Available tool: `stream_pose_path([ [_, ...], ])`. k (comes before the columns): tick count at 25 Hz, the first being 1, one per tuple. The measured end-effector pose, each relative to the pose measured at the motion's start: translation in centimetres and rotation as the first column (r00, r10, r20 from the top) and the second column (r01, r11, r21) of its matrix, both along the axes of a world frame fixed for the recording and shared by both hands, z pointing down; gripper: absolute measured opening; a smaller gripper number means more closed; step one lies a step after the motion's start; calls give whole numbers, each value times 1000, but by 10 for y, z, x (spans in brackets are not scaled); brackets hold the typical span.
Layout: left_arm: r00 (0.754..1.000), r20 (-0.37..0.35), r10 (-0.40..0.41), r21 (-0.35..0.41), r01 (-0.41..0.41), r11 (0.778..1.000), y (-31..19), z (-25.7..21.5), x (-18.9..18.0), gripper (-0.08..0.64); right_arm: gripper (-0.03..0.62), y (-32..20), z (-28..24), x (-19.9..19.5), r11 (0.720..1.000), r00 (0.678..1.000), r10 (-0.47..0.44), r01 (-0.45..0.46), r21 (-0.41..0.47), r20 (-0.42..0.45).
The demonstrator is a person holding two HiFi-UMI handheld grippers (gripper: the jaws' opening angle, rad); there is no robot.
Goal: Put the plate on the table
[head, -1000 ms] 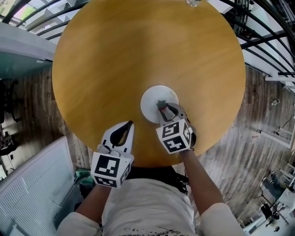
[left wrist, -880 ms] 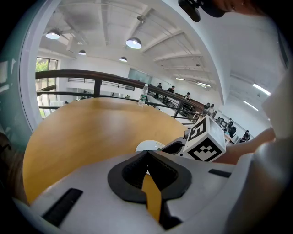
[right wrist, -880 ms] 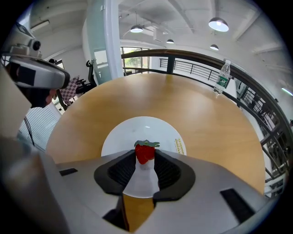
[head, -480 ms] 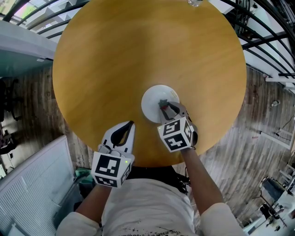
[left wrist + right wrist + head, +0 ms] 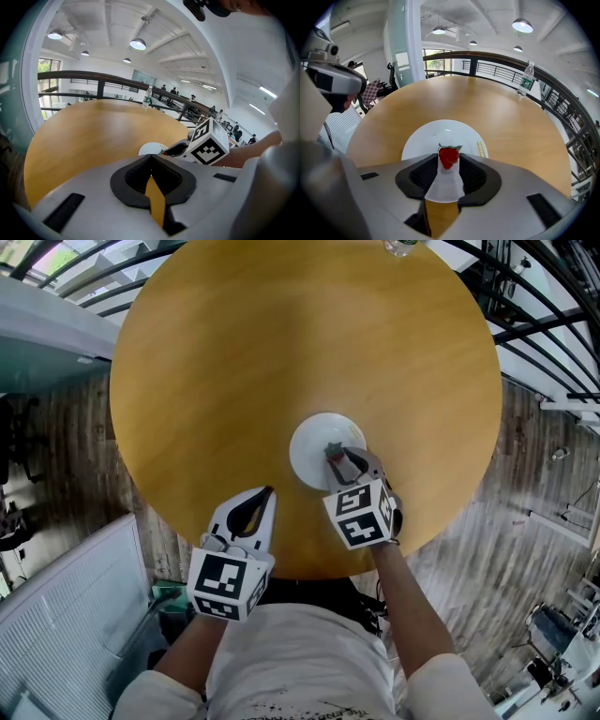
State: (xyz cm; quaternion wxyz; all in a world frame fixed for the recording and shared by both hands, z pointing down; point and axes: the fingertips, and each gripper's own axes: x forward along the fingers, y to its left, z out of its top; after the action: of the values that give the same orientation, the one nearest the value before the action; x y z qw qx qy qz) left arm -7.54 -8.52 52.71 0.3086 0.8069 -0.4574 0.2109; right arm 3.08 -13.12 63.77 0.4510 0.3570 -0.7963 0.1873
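A round white plate (image 5: pixel 314 442) lies flat on the wooden table (image 5: pixel 281 352), near its front edge. My right gripper (image 5: pixel 334 452) points down over the plate's near side. A red strawberry (image 5: pixel 448 157) with green leaves stands between its fingertips, on the plate (image 5: pixel 440 133). The jaws have just been opening and sit close beside the berry without visibly pressing it. My left gripper (image 5: pixel 266 491) hovers at the table's front edge, left of the plate, shut and empty. From the left gripper (image 5: pixel 151 157) view the plate (image 5: pixel 149 149) shows ahead.
A clear water bottle (image 5: pixel 526 79) stands at the table's far edge. A dark railing (image 5: pixel 506 63) curves behind the table. Wooden floor surrounds the table, with a white panel (image 5: pixel 66 615) at lower left.
The right gripper's jaws stand a little wider around the strawberry. Neither hand has moved, and the plate lies where it was.
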Motion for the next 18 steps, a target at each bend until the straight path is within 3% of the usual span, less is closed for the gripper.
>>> stream_pose_path([
  [13, 1000, 5, 1, 21, -1, 1000, 1, -6, 4, 23, 166, -3, -14, 6, 999, 999, 22, -23, 33, 25],
  [18, 1000, 7, 6, 49, -7, 999, 2, -19, 6, 23, 165, 2, -36, 12, 996, 992, 78, -83, 43, 103],
])
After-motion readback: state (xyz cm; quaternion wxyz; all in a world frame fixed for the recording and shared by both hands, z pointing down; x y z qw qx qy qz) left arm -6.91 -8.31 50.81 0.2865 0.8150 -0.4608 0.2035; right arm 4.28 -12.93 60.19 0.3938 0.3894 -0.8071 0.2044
